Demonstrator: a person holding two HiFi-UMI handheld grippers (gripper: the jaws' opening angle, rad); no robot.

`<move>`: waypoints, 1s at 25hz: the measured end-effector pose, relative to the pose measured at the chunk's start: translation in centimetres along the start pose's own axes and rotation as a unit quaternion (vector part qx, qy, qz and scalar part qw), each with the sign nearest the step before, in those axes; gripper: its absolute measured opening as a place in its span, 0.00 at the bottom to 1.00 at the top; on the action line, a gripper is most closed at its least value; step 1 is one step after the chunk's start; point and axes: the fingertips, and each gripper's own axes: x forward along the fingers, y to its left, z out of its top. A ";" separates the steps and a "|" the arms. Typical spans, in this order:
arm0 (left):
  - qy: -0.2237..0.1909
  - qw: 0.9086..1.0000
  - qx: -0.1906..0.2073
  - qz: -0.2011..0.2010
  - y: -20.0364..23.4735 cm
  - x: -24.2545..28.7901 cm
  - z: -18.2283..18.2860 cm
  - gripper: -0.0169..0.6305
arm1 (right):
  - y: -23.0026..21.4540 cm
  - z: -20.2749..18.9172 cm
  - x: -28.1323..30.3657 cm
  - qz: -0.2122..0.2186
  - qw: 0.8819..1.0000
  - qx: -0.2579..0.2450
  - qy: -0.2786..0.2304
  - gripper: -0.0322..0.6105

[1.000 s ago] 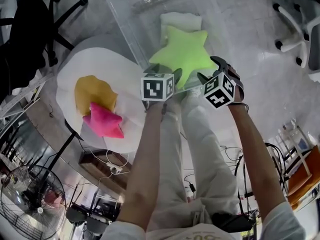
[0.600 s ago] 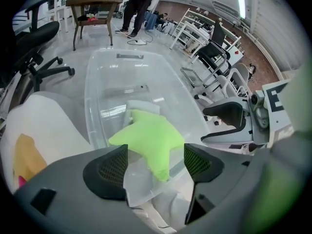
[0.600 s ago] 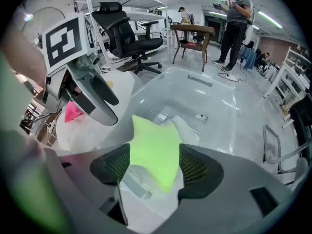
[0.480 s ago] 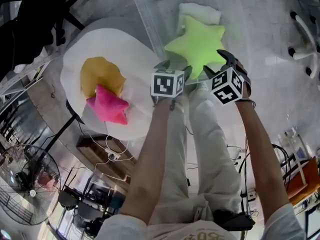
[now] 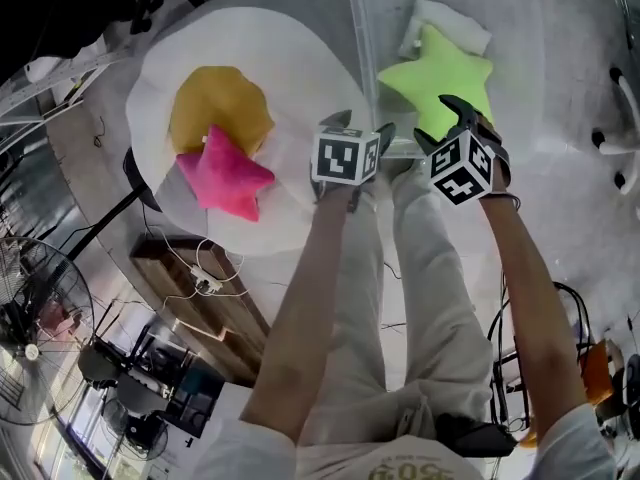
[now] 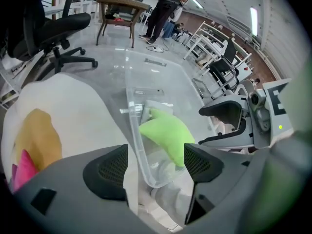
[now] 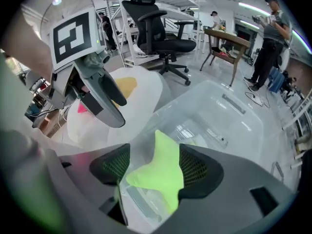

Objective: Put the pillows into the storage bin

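Left gripper (image 6: 153, 165) and right gripper (image 7: 148, 167) gape wide, empty. A green pillow (image 5: 440, 78) lies in the bin (image 5: 362, 58). The pink pillow (image 5: 228, 173) and yellow pillow (image 5: 215, 108) sit on a white surface (image 5: 300, 68).

The left tool (image 5: 360, 128) and right tool (image 5: 440, 123) hang side by side at the near end of the storage bin (image 5: 362, 48). Just ahead of the right tool, a star pillow (image 5: 440, 73) lies in the bin on a flat pillow (image 5: 450, 23). Left of the left tool, on the worktop (image 5: 300, 68), a second star pillow (image 5: 225, 173) overlaps a rounded pillow (image 5: 215, 108).
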 end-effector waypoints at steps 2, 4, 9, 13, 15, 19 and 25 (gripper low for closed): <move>-0.006 1.000 -0.014 0.004 1.8 -1.1 -0.8 0.60 | 1.5 1.8 0.9 0.010 1.000 -0.021 0.001 0.56; -0.014 0.999 -0.029 0.007 3.8 -2.1 -1.7 0.60 | 3.1 3.6 1.8 0.020 0.999 -0.038 0.002 0.56; -0.026 0.998 -0.047 0.024 8.3 -4.4 -4.0 0.60 | 7.7 7.6 3.9 0.049 0.993 -0.104 0.006 0.56; -0.034 0.996 -0.077 0.027 11.1 -5.9 -6.2 0.60 | 11.2 9.6 5.1 0.066 0.989 -0.134 0.011 0.56; -0.040 0.994 -0.098 0.029 12.9 -6.8 -7.1 0.60 | 12.6 10.5 5.8 0.072 0.988 -0.139 0.015 0.56; -0.047 0.989 -0.134 0.036 16.8 -8.4 -9.5 0.60 | 15.5 12.1 7.4 0.084 0.984 -0.157 0.025 0.56; -0.063 0.982 -0.167 0.059 21.8 -10.6 -12.4 0.60 | 18.8 14.3 9.4 0.093 0.976 -0.194 0.035 0.57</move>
